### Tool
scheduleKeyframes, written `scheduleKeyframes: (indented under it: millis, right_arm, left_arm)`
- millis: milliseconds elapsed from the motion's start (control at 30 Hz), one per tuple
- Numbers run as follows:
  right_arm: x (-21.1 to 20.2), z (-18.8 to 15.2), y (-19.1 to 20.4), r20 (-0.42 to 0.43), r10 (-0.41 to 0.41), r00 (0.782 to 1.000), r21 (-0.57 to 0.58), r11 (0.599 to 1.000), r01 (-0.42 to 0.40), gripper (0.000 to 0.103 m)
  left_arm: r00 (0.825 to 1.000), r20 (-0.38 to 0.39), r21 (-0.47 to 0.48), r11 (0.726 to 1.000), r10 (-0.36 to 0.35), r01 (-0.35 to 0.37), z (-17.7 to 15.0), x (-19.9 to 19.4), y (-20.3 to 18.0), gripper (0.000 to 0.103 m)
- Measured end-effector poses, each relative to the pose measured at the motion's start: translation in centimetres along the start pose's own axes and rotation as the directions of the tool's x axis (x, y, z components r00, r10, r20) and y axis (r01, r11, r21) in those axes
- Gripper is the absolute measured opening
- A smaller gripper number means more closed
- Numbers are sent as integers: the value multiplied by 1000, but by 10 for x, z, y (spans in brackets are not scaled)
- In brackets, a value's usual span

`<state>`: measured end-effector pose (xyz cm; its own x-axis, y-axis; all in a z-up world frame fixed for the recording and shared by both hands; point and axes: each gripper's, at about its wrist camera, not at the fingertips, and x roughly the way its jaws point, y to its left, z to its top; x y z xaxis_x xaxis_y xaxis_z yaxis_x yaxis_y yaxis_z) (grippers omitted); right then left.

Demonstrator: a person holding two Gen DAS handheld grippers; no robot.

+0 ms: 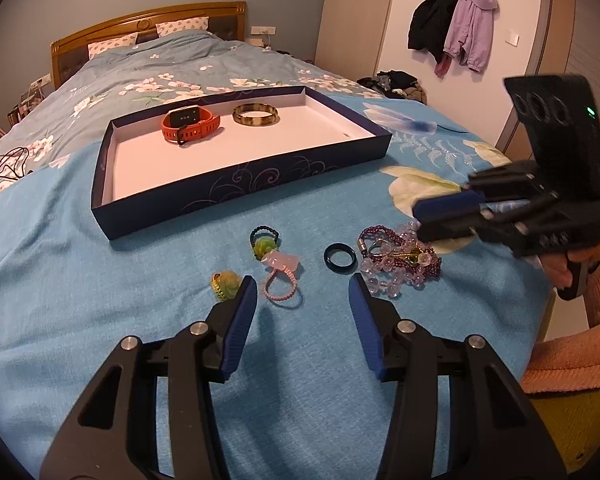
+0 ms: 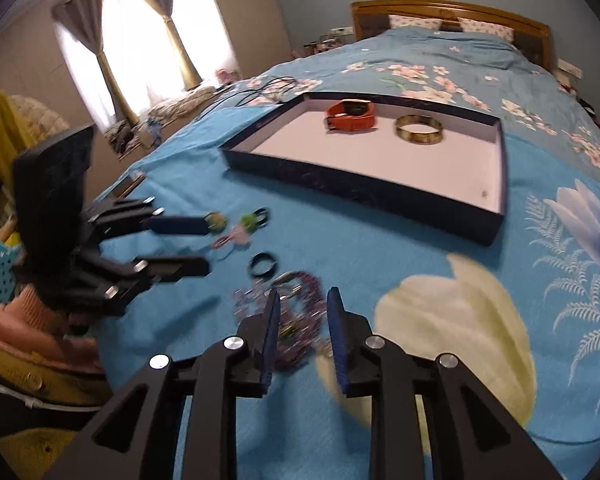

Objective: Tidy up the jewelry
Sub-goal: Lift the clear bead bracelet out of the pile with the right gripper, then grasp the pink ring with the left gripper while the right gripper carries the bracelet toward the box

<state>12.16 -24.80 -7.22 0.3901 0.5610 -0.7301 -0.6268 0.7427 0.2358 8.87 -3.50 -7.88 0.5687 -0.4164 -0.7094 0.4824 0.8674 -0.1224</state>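
A dark blue tray (image 1: 240,192) (image 2: 340,188) lies on the bed with an orange watch (image 1: 190,124) (image 2: 350,114) and a brown bangle (image 1: 256,115) (image 2: 419,130) inside. In front of it lie a green-bead cord ring (image 1: 265,242), a pink bracelet (image 1: 282,276), a yellow-green ring (image 1: 225,282), a black ring (image 1: 340,261) (image 2: 263,264) and a tangle of purple and clear beads (image 1: 396,264) (image 2: 300,312). My left gripper (image 1: 302,284) (image 2: 209,246) hovers open near the pink bracelet. My right gripper (image 1: 418,222) (image 2: 304,294) stands narrowly open over the bead tangle, which shows blurred between its fingers.
The blue floral bedspread (image 1: 100,280) covers the whole bed. A black cable (image 1: 4,168) lies at the left edge. Coats (image 1: 456,20) hang on the wall at the right. A person's pink sleeve (image 1: 592,288) holds the right gripper. A bright window (image 2: 140,40) is at the left.
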Motion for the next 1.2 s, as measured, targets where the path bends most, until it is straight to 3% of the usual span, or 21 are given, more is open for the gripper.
scheduleKeyframes:
  millis: [67, 200, 300, 333, 433, 733, 1200]
  right_arm:
    - [0, -5, 11, -12, -14, 1000, -44, 999, 13, 31]
    - [10, -11, 27, -38, -105, 994, -130, 987, 99, 31]
    - [11, -10, 31, -20, -134, 991, -160, 979, 129, 19]
    - [10, -9, 31, -16, -134, 991, -160, 979, 130, 7]
    - [10, -8, 33, -18, -154, 988, -175, 973, 149, 8]
    - [-25, 6, 14, 92, -65, 994, -25, 997, 67, 7]
    - [-63, 34, 8, 259, -37, 965, 43, 999, 27, 8]
  left_arm:
    - [1000, -1, 0, 1000, -3, 3, 0, 1, 0, 47]
    - [1000, -1, 2, 1000, -4, 4, 0, 1, -1, 47]
    - [1000, 0, -3, 1000, -3, 3, 0, 1, 0, 47]
    - [1000, 1, -7, 1000, -4, 4, 1, 1, 1, 47]
    - [1000, 1, -13, 1000, -9, 9, 1, 2, 2, 47]
    - [1000, 8, -10, 1000, -13, 13, 1, 1, 2, 47]
    - [1000, 1, 23, 1000, -19, 19, 0, 0, -4, 40]
